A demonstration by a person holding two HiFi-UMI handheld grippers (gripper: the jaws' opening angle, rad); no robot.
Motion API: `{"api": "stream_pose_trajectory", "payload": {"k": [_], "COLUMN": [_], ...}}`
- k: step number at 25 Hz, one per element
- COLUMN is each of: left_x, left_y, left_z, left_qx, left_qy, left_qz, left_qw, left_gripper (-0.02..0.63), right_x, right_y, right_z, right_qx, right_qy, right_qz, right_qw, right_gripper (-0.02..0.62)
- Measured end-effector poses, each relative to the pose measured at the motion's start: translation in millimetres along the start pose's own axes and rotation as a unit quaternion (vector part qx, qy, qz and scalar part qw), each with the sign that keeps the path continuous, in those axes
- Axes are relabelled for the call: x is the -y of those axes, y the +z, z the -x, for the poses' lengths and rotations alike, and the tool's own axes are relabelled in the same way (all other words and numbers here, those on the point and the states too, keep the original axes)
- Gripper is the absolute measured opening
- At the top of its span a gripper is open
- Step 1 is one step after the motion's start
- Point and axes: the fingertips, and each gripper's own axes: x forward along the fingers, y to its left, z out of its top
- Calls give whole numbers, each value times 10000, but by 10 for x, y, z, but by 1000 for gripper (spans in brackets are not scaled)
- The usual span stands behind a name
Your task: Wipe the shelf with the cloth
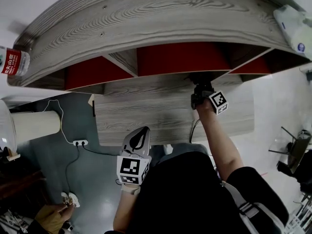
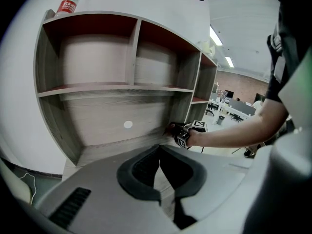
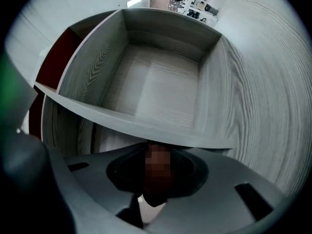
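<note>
A grey wood-grain shelf unit (image 1: 161,18) with red back panels stands in front of me. My right gripper (image 1: 199,89) reaches into its lower compartment, shut on a dark cloth (image 1: 199,79) pressed against the board near the right divider. From the left gripper view the cloth (image 2: 171,128) shows dark at the right gripper (image 2: 181,131), at the compartment's right side. In the right gripper view the cloth (image 3: 155,191) fills the shut jaws of the right gripper (image 3: 156,165), under a shelf edge (image 3: 146,126). My left gripper (image 1: 139,138) hangs back by my body, shut and empty (image 2: 160,165).
A bottle with a red label (image 1: 12,61) lies on the shelf top at the left, and a white package (image 1: 295,28) at the right. A power strip (image 1: 79,142) with its cable lies on the floor. A white cylinder (image 1: 36,123) stands at the left.
</note>
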Motion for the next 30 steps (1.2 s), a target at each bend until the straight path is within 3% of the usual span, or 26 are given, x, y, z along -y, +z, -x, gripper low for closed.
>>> {"api": "stream_pose_trajectory", "payload": {"k": [7, 12, 19, 24, 30], "left_x": [41, 42, -26, -59, -113], "left_y": [49, 58, 6, -22, -41], "left_z": [-13, -3, 31, 28, 22], "left_qx": [40, 76, 41, 19, -26], "left_qy": [-101, -169, -153, -125, -31], "left_qz": [-95, -121, -84, -45, 5], "left_qw": [9999, 9998, 9998, 9999, 10000], "left_gripper": [6, 6, 6, 6, 6], "right_x": [-683, -1150, -1485, -1555, -1475], "right_y": [216, 317, 407, 448, 470], "right_z": [51, 245, 432, 257, -127], "right_qx": [513, 683, 799, 933, 1104], "right_qy": [730, 1201, 1658, 1726, 1515], "right_qz": [-470, -339, -224, -122, -79], "right_qw": [9949, 9898, 9827, 9805, 9822], "right_gripper": [77, 77, 77, 77, 77]}}
